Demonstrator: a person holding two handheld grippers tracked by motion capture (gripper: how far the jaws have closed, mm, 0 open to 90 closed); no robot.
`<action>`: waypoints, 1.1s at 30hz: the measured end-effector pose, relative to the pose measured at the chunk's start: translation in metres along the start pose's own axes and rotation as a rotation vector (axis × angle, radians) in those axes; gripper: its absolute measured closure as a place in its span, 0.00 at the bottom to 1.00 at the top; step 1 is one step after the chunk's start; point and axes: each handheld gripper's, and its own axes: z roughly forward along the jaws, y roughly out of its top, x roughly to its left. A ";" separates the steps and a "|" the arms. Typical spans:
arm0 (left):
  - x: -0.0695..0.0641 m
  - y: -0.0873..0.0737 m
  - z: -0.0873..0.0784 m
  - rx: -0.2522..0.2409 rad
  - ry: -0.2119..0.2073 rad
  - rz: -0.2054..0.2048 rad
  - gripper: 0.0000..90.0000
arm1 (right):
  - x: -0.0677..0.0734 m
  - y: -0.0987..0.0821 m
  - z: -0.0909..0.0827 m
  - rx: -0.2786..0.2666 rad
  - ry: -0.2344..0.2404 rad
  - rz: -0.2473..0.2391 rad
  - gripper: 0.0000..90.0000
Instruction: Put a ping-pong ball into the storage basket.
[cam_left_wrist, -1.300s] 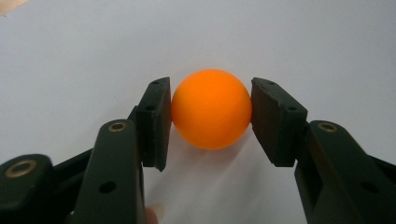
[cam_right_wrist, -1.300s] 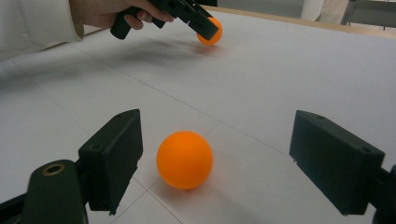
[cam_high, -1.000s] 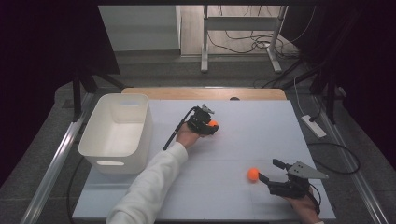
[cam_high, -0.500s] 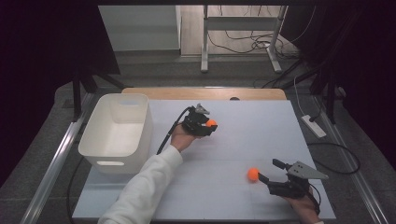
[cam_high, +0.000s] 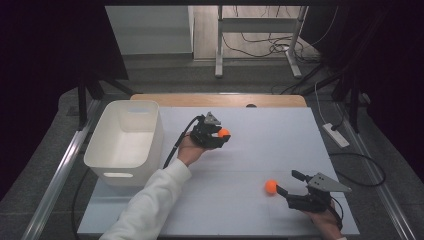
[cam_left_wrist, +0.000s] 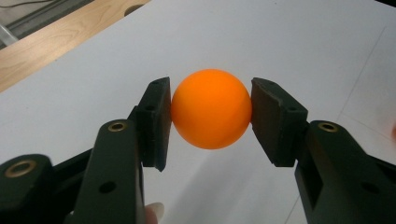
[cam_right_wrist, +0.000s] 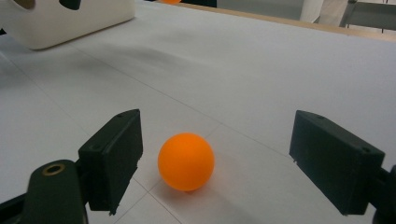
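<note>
Scene: I sit at a table covered by a pale grey worktop (cam_high: 250, 150), with a hand-held gripper in each hand and two orange balls in play.

Left gripper (cam_high: 212, 134): closed on one orange ball (cam_left_wrist: 211, 108). In the left gripper view both black pads press the ball at its widest line, one on each side, so it sits centred and cannot roll out.

Held ball, place: clear of the surface, over the middle of the worktop toward its far edge, just right of the white bin.

White bin (cam_high: 125, 142): an open plastic tub standing at the worktop's left edge, its mouth up. I judge it to be where the balls go, which is why I hold this one lifted rather than resting.

Right gripper (cam_high: 292, 192): jaws spread wide, gripping nothing, low near the worktop's near right corner.

Second orange ball (cam_right_wrist: 186, 161): lying on the worktop between my right gripper's open jaws, closer to the left-hand pad and touching neither.

Why the right jaws stand so: I judge the wide gap lets me straddle the ball before closing, since a round ball would skid away from a one-sided touch.

Far edge: a strip of bare wood (cam_high: 220, 100) shows beyond the grey sheet.
</note>
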 end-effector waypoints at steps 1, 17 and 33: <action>-0.001 0.000 -0.001 -0.001 -0.003 -0.002 0.56 | 0.000 0.000 0.000 0.000 0.000 0.000 0.20; 0.000 -0.005 -0.015 -0.028 -0.013 -0.010 0.56 | 0.000 0.000 0.000 0.001 -0.002 -0.001 0.20; 0.000 -0.004 -0.031 -0.061 -0.019 -0.017 0.56 | 0.000 0.000 0.000 0.001 -0.002 -0.002 0.20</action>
